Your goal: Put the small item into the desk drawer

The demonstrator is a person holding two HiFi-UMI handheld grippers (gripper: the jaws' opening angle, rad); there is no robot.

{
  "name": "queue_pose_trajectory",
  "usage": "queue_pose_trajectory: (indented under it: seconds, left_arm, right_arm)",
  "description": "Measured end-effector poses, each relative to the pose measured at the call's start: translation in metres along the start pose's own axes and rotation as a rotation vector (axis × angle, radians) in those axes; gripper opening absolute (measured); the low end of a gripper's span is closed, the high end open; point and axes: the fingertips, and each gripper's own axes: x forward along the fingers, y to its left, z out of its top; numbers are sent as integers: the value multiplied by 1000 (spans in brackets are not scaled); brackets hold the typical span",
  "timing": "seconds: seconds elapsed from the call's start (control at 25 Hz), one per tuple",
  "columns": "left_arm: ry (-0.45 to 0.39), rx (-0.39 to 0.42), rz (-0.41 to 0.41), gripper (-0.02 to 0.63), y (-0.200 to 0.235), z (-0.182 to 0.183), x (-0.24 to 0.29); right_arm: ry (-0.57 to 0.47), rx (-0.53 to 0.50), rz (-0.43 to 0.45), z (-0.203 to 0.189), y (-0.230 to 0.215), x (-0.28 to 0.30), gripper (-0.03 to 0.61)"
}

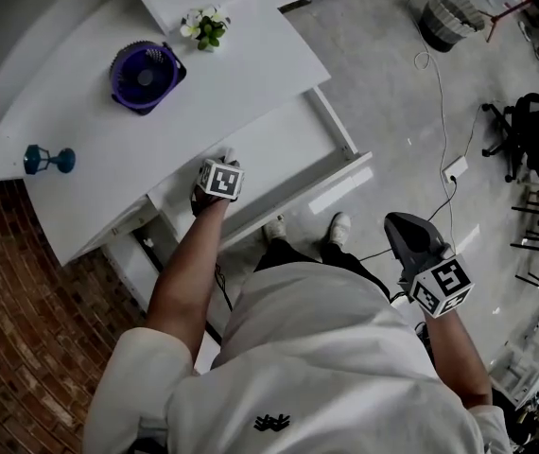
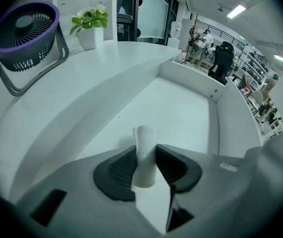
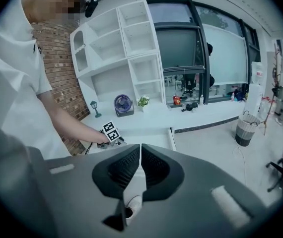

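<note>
A small white cylinder (image 2: 144,150) stands between the pads of my left gripper (image 2: 145,158), which is shut on it. In the left gripper view it hangs over the white floor of the open desk drawer (image 2: 181,108). In the head view the left gripper (image 1: 217,180) points down over the drawer (image 1: 293,145) at its near left corner, its marker cube hiding the jaws. My right gripper (image 1: 409,236) is held low at the person's right side, over the floor. Its jaws (image 3: 140,166) are shut with nothing between them.
On the white desk (image 1: 90,173) stand a purple fan (image 1: 144,76), a small potted plant (image 1: 205,26) and a teal lamp figure (image 1: 47,160). The drawer's front panel (image 1: 307,197) juts towards the person's feet (image 1: 338,227). A basket (image 1: 451,12) and cables lie on the floor.
</note>
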Motion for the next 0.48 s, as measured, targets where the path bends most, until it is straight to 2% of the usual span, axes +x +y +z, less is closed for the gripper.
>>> queue_pose_trajectory:
  seconds: [0.24,0.4,0.48]
  left_arm:
    - [0,10,39,138,7,4,5]
    - [1,11,22,166,2,4,6]
    - [-13,21,48,170,5,7,0]
  right_arm:
    - [3,-5,-8,0,0,1,23]
    - [5,-14,-6,1,-2,-3,22]
    - [1,-12,-8,1,-4,-4,21]
